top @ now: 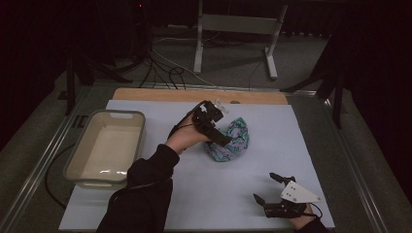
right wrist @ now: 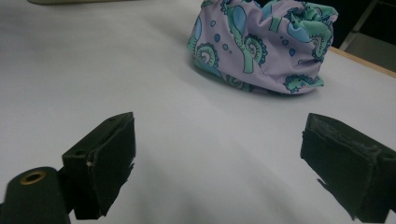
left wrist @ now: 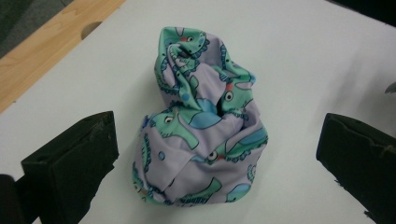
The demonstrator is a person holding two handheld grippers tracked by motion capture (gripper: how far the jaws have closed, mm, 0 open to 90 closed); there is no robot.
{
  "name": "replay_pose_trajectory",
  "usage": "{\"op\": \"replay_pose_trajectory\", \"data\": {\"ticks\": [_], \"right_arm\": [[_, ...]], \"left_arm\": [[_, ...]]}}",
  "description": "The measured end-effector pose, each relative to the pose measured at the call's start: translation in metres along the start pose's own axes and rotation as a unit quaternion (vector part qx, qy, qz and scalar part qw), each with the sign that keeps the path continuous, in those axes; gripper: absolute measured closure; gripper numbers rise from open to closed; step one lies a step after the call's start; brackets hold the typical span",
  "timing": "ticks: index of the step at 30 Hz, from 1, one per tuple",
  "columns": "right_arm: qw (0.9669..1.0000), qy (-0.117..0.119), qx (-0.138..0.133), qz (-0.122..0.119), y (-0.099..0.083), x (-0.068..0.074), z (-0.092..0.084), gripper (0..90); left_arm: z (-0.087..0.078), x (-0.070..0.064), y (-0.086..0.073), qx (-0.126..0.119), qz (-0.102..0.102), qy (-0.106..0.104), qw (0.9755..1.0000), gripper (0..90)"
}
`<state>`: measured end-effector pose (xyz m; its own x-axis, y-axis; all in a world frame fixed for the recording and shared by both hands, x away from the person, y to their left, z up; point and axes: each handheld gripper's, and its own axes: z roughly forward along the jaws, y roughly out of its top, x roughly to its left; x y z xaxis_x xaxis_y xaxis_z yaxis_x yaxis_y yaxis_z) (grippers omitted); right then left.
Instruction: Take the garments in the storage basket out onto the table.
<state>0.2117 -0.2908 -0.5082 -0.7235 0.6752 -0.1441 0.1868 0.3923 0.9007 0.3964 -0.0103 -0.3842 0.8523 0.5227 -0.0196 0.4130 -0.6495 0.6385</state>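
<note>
Cloth: a crumpled bundle of lilac fabric [top: 229, 140] printed with green and blue cartoon creatures, lying bunched in a loose heap on the white surface [top: 204, 194].
Cloth relative to left gripper: directly ahead of and below the left gripper [top: 221, 135]; in the left gripper view the bundle [left wrist: 201, 126] sits between the two black jaws, a gap of bare surface showing on each side of it.
Left gripper state: released, jaws spread wide, gripping nothing; whether they touch the surface cannot be told.
Left hand pose: the left hand [top: 187, 138] holds the gripper from behind, tilted forward and down toward the cloth; a dark sleeve [top: 145, 189] runs back from it toward the person.
Cloth relative to right gripper: well ahead of the right gripper [top: 268, 188] and apart from it; in the right gripper view the bundle [right wrist: 261, 44] lies far beyond the jaws, with plain surface in between.
Right gripper state: released, jaws wide apart, holding nothing.
Right hand pose: low near the person's edge of the surface, the gripper lying close to the surface with its grey three-cornered plate [top: 299, 192] on top.
Bin: a pale rectangular bin [top: 77, 160] stands on the far side of the left forearm from the cloth.
</note>
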Motion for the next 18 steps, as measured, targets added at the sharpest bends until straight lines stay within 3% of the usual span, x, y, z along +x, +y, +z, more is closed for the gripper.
{"op": "replay_pose_trajectory", "data": {"ticks": [4, 18], "right_arm": [[1.0, 0.0, 0.002, -0.001, 0.001, 0.001, 0.0, 10.5], [1.0, -0.001, 0.001, 0.001, 0.0, 0.001, 0.0, 10.5]], "left_arm": [[-0.004, -0.001, -0.005, -0.012, -0.002, -0.003, 0.9999, 0.0], [-0.019, -0.007, -0.033, -0.016, 0.006, -0.01, 0.9998, 0.0]]}}
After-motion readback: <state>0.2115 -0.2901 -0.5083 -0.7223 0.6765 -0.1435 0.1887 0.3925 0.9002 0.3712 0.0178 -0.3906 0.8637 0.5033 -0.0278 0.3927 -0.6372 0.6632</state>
